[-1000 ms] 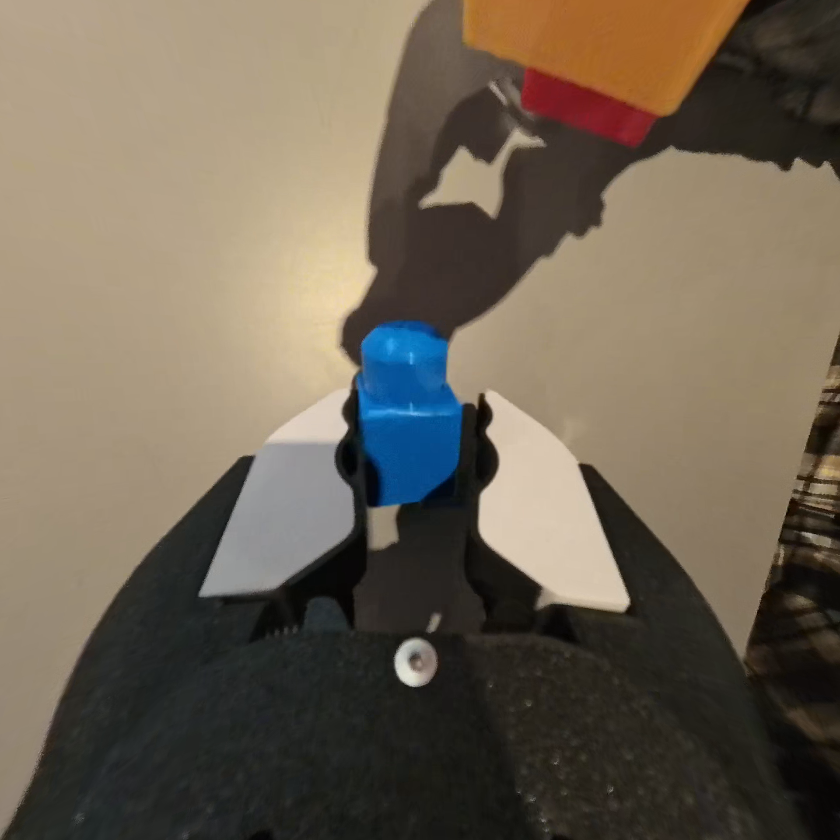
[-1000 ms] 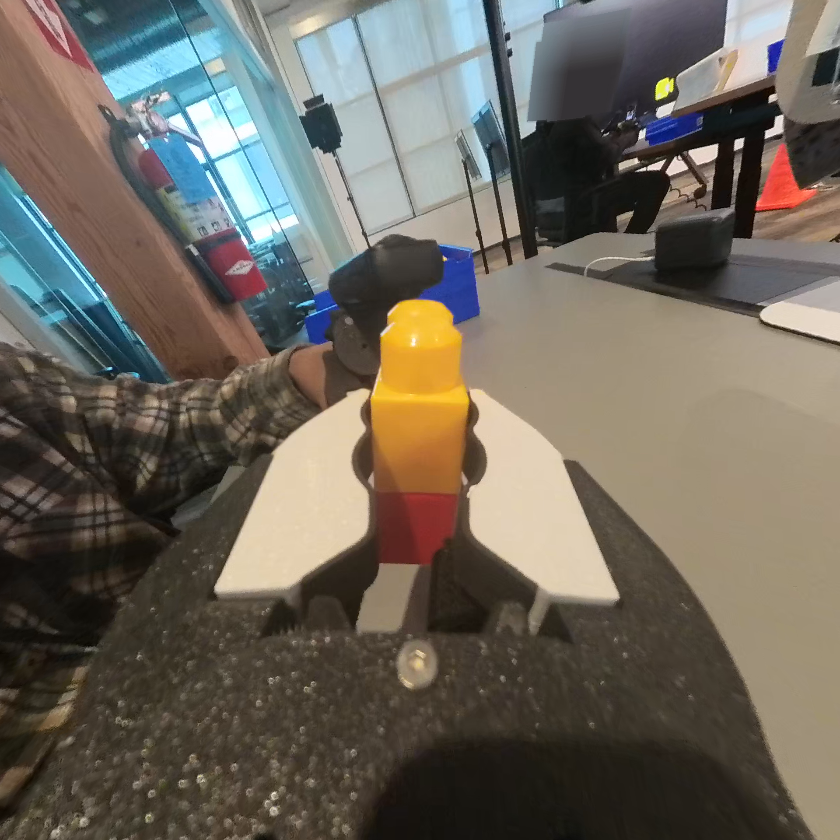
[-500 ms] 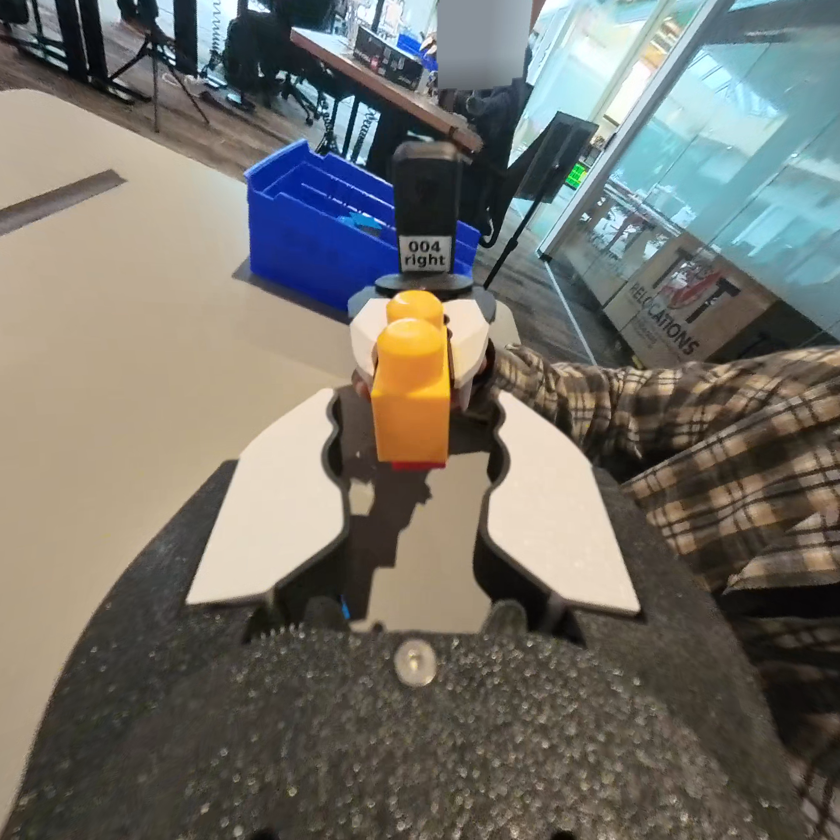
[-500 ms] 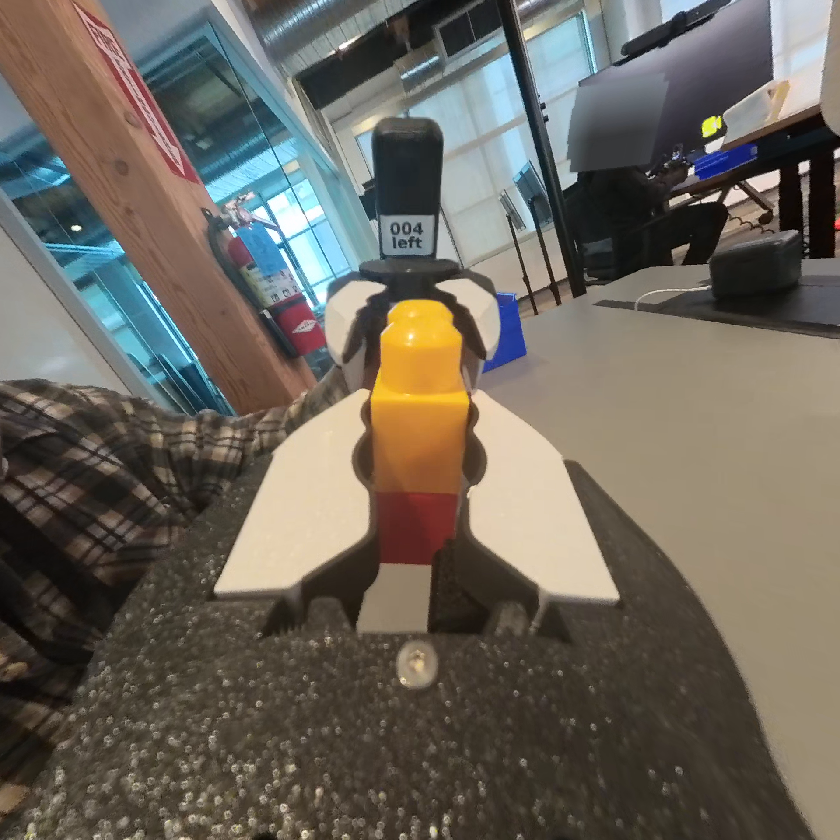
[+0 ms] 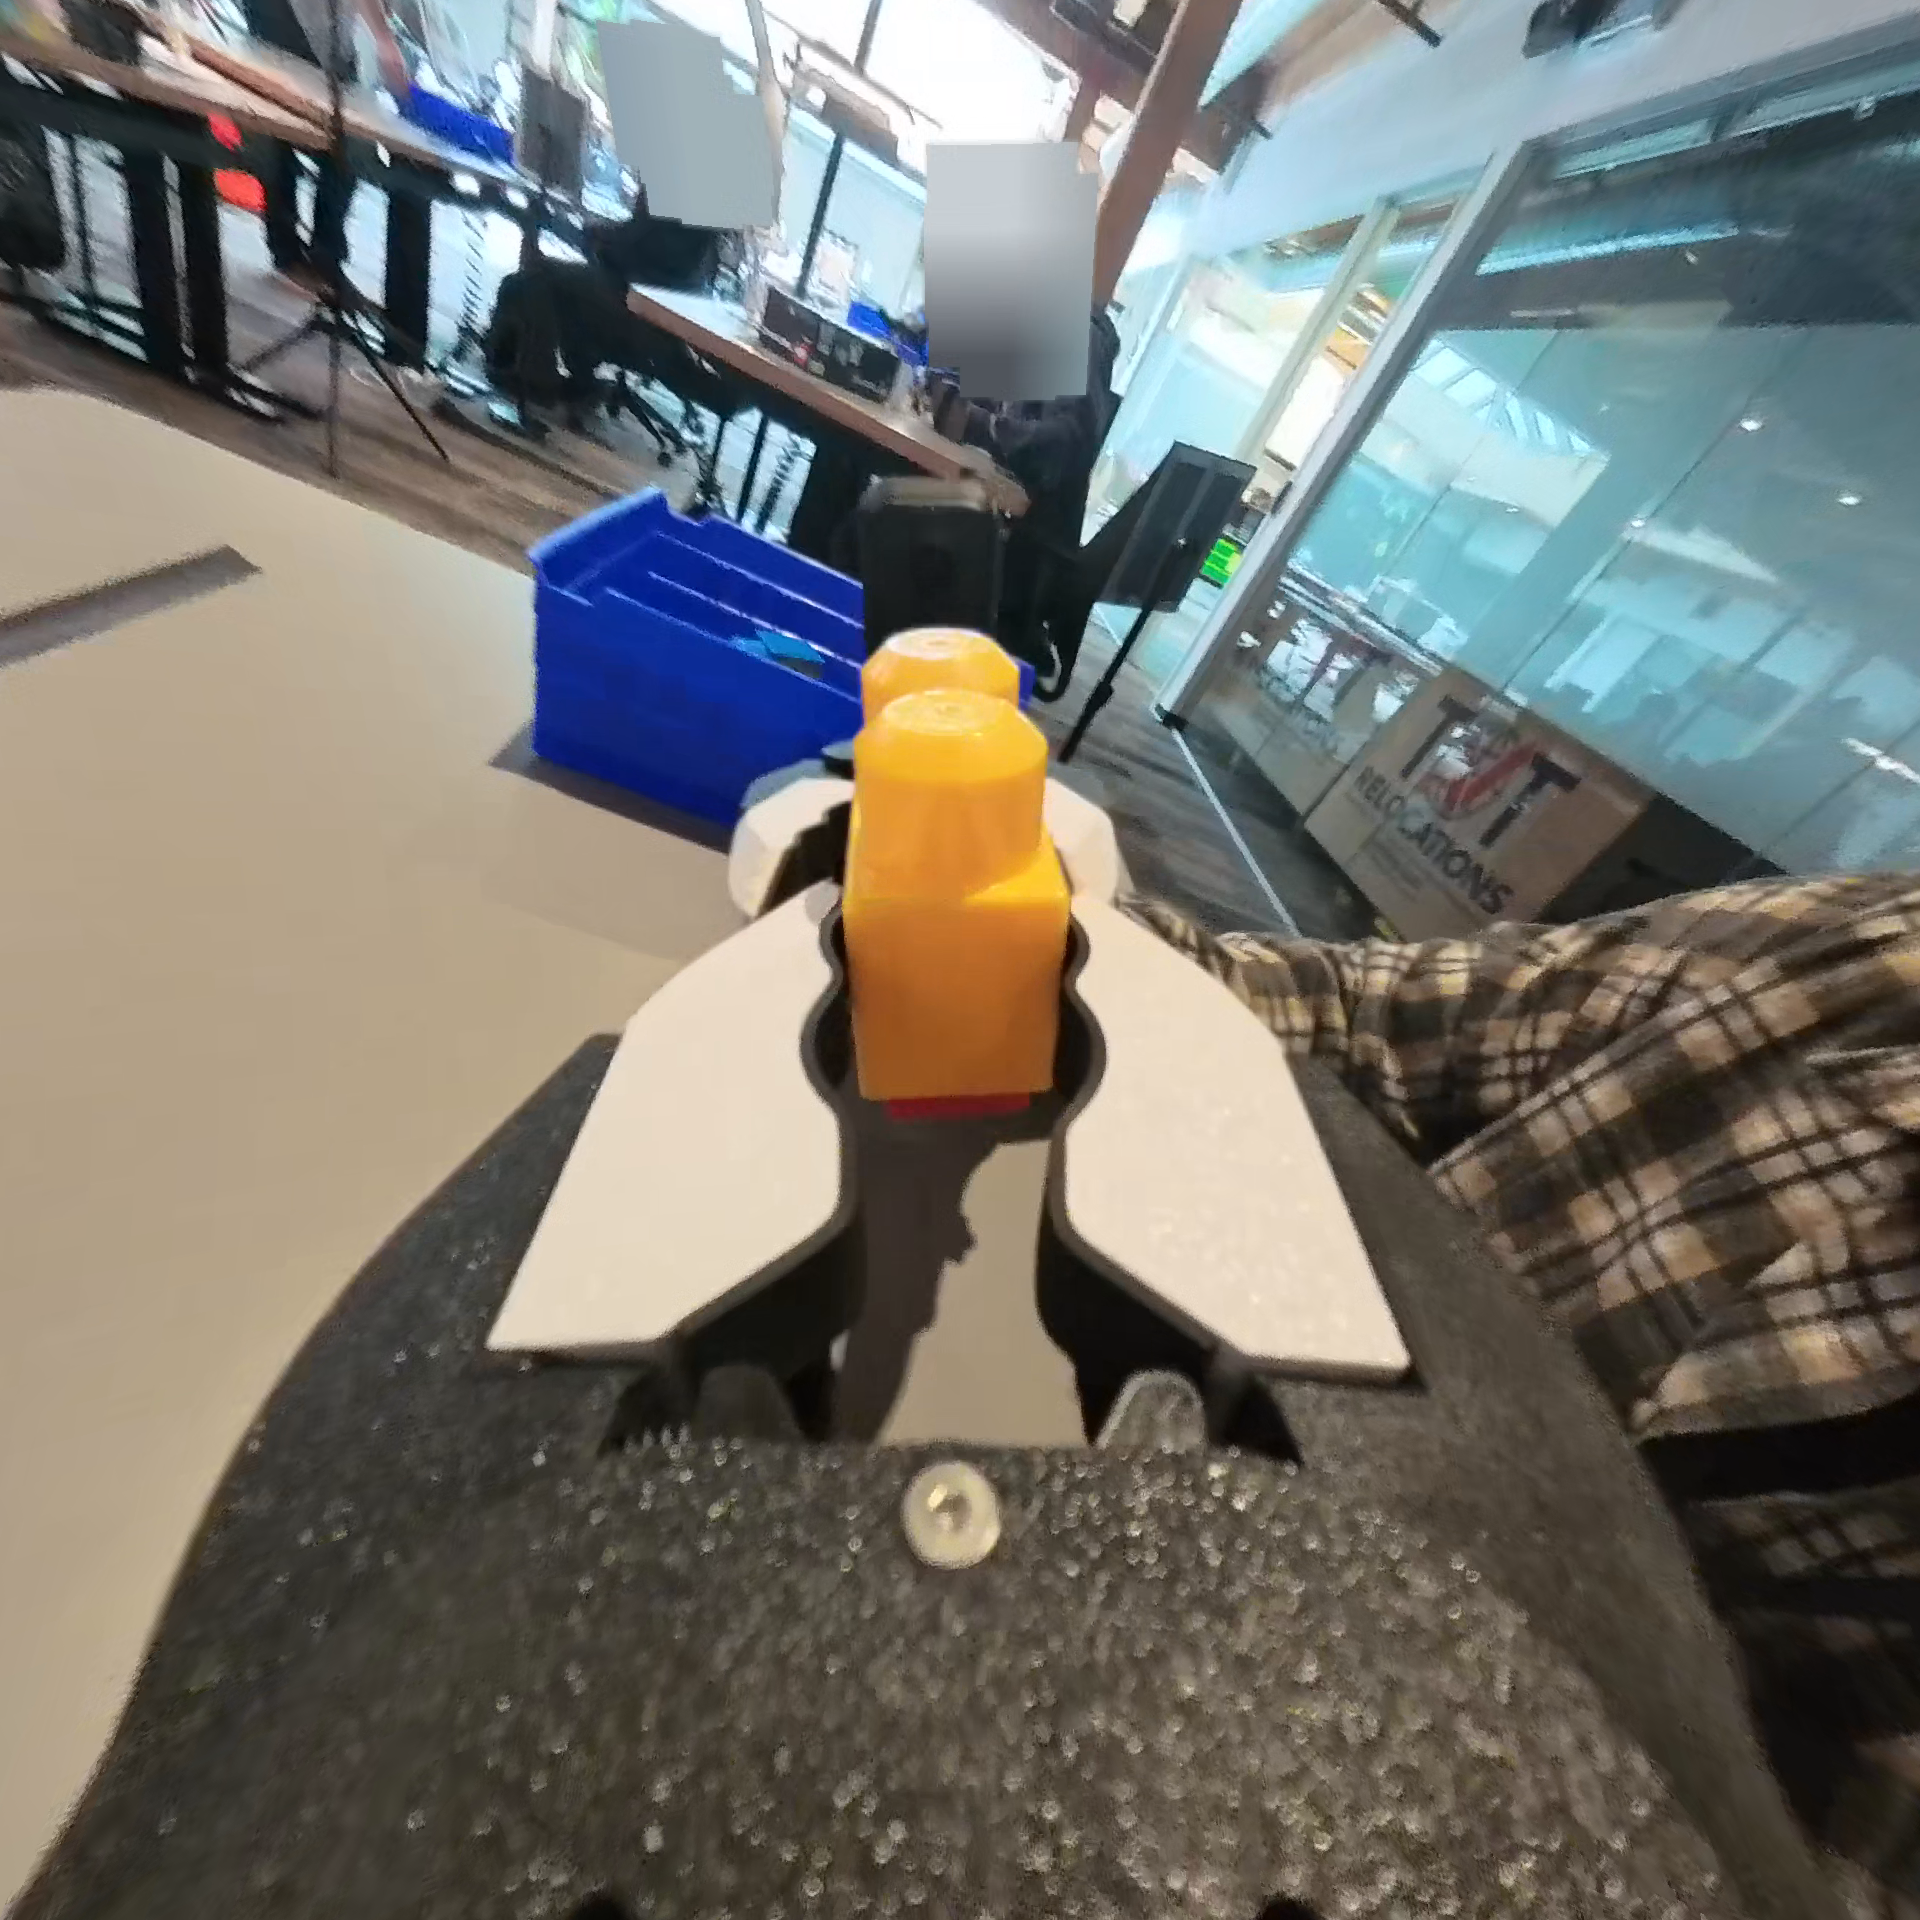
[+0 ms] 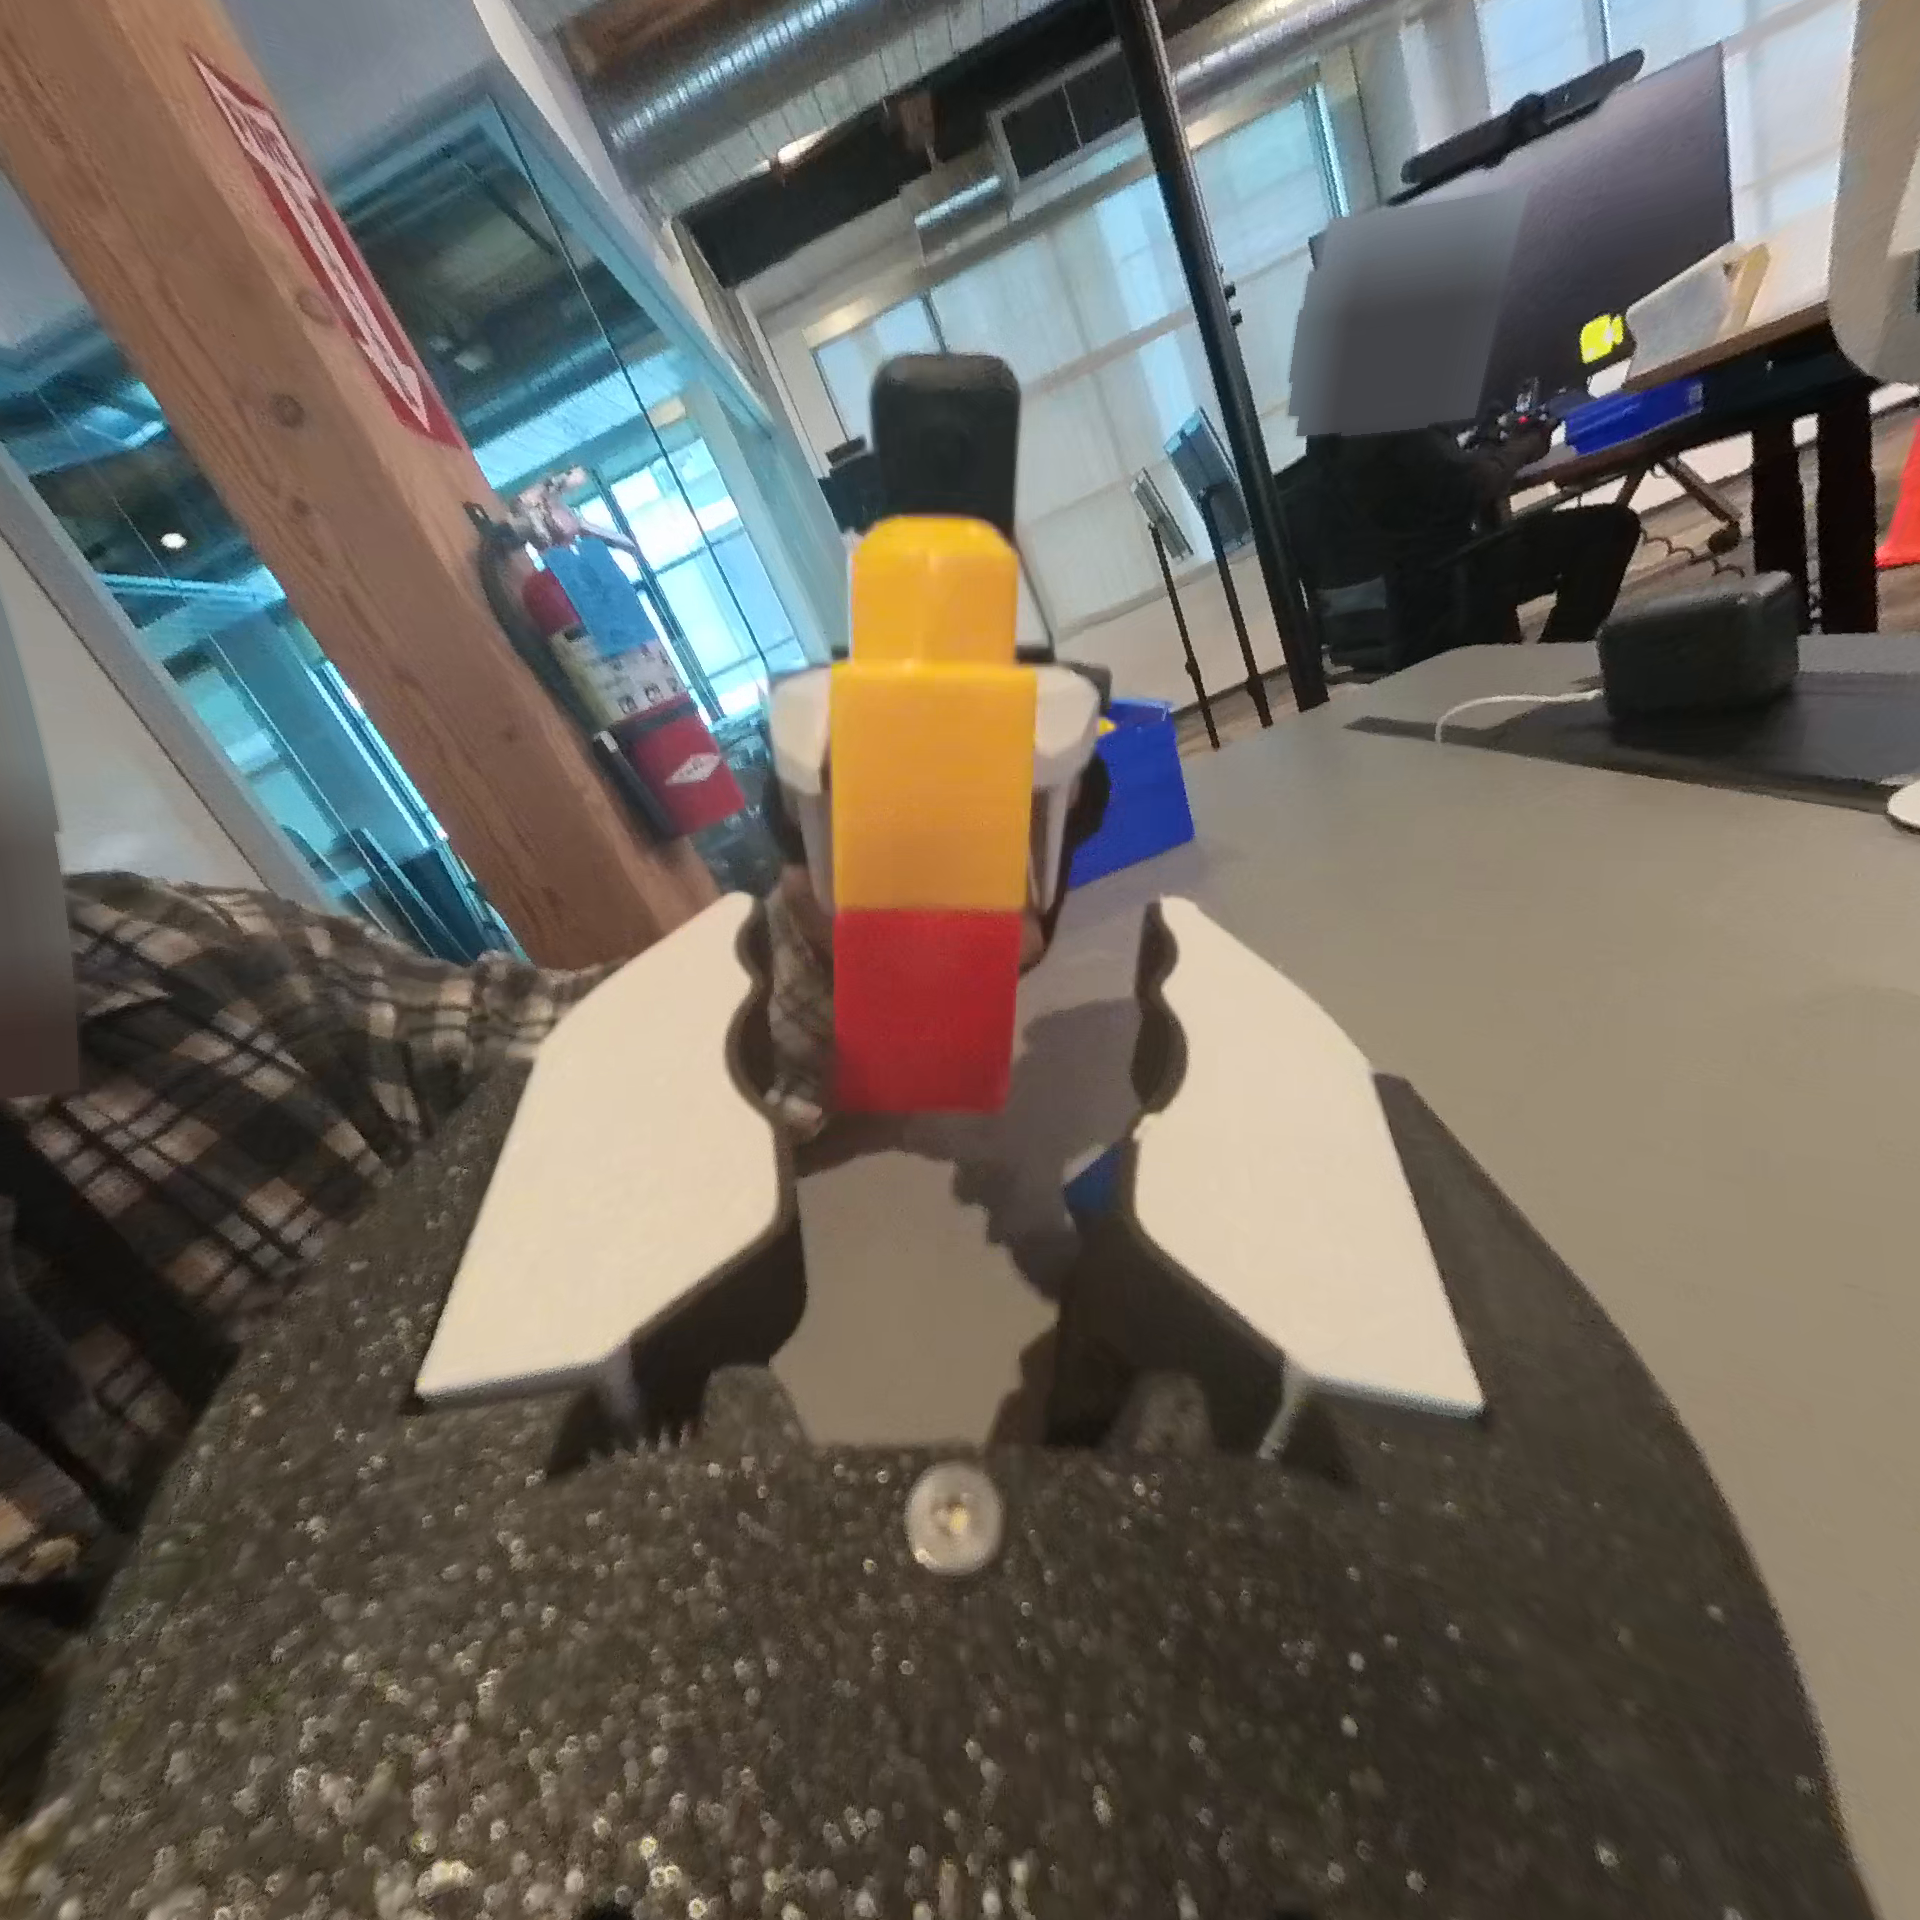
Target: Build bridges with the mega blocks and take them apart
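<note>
Left wrist view: left tool (image 5: 954, 997) grips upright yellow block (image 5: 951, 966).

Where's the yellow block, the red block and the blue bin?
yellow block (image 5: 951, 997), left wrist view, on its front face
red block (image 6: 923, 1008), right wrist view, on its front face
blue bin (image 5: 665, 665), left wrist view, on its side wall

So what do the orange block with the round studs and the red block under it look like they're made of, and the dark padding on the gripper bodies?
The orange block with round studs and the red block look like moulded hard plastic, smooth with a soft sheen and crisp edges. The dark padding looks like coarse foam or felt, matte and speckled, though the exact material is unclear.
</note>
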